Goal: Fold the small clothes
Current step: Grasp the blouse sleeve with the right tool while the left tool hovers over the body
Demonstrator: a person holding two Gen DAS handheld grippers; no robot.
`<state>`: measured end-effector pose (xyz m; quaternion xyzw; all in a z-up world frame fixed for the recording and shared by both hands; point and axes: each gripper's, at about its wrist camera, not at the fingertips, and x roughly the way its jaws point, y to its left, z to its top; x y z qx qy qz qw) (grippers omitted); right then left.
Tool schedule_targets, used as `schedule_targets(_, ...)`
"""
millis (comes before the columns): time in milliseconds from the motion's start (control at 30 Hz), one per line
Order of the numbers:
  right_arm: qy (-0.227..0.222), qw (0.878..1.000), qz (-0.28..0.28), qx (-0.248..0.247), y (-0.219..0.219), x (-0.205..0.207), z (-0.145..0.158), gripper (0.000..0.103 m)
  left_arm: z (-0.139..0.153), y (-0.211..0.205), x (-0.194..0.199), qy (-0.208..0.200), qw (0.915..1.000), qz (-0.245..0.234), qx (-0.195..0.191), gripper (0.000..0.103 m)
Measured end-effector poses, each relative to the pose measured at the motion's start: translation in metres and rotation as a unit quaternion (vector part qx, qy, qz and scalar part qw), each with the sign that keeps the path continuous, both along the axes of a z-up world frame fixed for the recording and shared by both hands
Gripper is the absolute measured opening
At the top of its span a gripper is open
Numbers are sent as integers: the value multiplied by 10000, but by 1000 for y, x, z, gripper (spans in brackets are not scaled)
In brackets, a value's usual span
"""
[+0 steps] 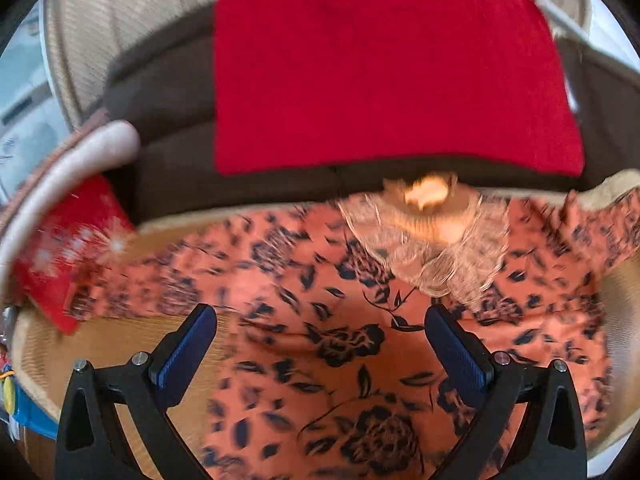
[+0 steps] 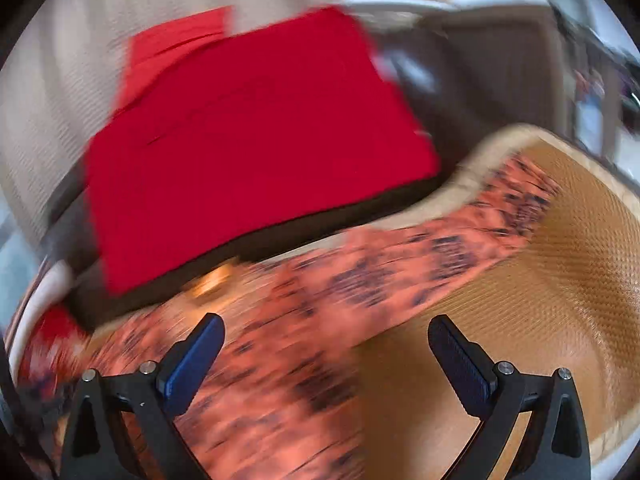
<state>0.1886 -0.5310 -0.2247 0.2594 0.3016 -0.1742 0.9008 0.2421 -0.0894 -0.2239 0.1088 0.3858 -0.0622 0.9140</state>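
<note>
Spread out flat on my woven tan mat [image 1: 120, 344], the little orange top [image 1: 320, 320] is soft and thin, with dark flowers and leaves all over it and a frilly lace collar [image 1: 432, 256] at its far end. Past the collar sits a dark brown cushion [image 1: 168, 92], and a smooth red folded cloth [image 1: 376, 80] shaped like a square lies on it. To the left of the top is another red cloth [image 1: 68, 256] with white sparkles. My left gripper [image 1: 320, 344] is wide open above the top's middle and holds nothing. My right gripper [image 2: 326, 350] is wide open too, empty, over the top's right edge where the mat begins. That view is very blurry.
</note>
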Motion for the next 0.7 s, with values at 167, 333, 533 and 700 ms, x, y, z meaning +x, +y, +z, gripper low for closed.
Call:
schedule_targets(167,297,9917,-1194,368,-156,16,-44,102,-41,-22,27,198,9997,-57,97,103)
schedule_targets(333,431,9711,-1804,1501,-236,36,-88,71,-76,-43,43,607,9974,-221,313,103)
schedule_targets(533,567,9424,-2813,1720,-262,32,-114,68,-92,-51,46,704,9958,-364,467,103)
schedule_targets(700,370,9363,-3013,1768,-269,35,-129,67,-97,-43,47,789,9962,-318,193,103)
